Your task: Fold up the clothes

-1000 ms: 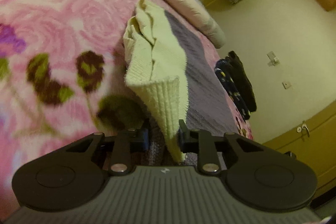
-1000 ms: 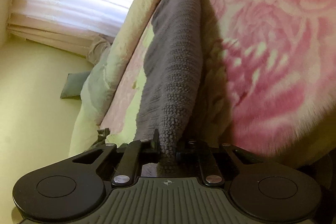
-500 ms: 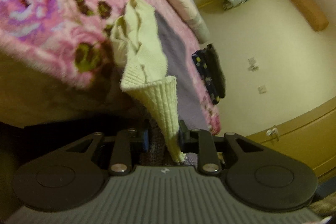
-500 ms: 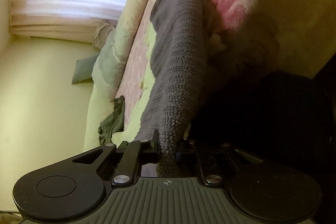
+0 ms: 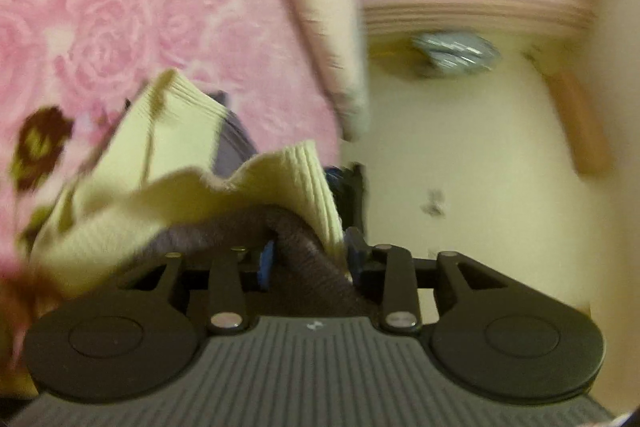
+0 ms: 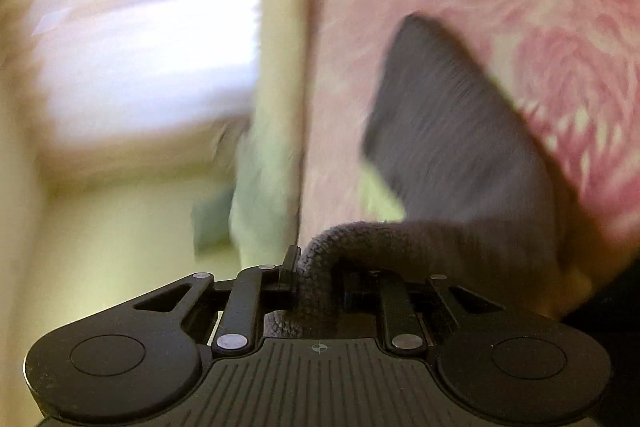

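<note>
A knitted sweater, pale yellow and grey-brown, lies over the pink rose blanket [image 5: 100,27] on the bed. In the left wrist view its yellow ribbed part [image 5: 180,187] bunches up close in front of me, and my left gripper [image 5: 310,259] is shut on its yellow and brown edge. In the right wrist view the grey-brown part [image 6: 452,139] slopes across the blanket [image 6: 540,7], and my right gripper [image 6: 320,283] is shut on a rolled brown edge. Both views are blurred by motion.
A cream pillow or bolster [image 5: 320,7] runs along the far side of the bed. Past it are a yellow wall [image 5: 480,167], a silver bag [image 5: 456,51] and dark clothes [image 5: 352,187]. A curtained window [image 6: 132,39] shows in the right wrist view.
Both grippers have swung forward over the bed with the sweater edge held. The sweater, stretched out before, now bunches slack close to the fingers. The bed's front edge has left view.
</note>
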Demonstrator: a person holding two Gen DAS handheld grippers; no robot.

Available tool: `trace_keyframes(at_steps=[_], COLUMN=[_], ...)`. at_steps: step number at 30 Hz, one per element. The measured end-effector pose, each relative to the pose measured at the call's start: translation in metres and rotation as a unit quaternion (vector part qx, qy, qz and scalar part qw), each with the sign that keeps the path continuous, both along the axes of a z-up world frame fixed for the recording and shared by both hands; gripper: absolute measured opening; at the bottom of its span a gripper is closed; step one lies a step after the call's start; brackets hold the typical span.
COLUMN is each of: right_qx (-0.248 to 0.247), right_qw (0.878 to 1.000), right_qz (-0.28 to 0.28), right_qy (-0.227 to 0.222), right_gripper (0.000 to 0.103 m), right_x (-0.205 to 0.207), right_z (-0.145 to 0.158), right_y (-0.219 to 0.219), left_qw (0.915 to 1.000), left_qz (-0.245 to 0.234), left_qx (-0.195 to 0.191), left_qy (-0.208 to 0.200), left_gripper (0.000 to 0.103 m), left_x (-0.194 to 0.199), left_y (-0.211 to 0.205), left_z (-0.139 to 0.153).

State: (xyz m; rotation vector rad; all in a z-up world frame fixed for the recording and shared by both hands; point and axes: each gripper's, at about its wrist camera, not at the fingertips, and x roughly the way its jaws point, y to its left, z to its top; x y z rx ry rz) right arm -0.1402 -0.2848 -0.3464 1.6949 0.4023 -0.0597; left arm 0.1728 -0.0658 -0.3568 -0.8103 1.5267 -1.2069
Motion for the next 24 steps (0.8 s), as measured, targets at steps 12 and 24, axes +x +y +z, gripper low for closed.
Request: trace_keyframes(at_steps=[12,24], right_qx=[0.118,-0.185], right_qw=[0.987,0.977], right_qz=[-0.085,-0.096], right_qy=[0.071,-0.037], right_gripper=[0.025,0.069], right_x=[0.060,0.063], right_z=[-0.087,-0.008], right_y=[-0.085,-0.083], left_qw=[0.9436,0.8650], left_qz=[-0.045,-0.141], left_qx=[-0.014,0.064], left_qy=[-0.328,-0.477], left_gripper=[0.036,0.030], left_x=[-0.017,-0.084], left_y=[-0.039,-0.078], left_z=[0.039,0.019])
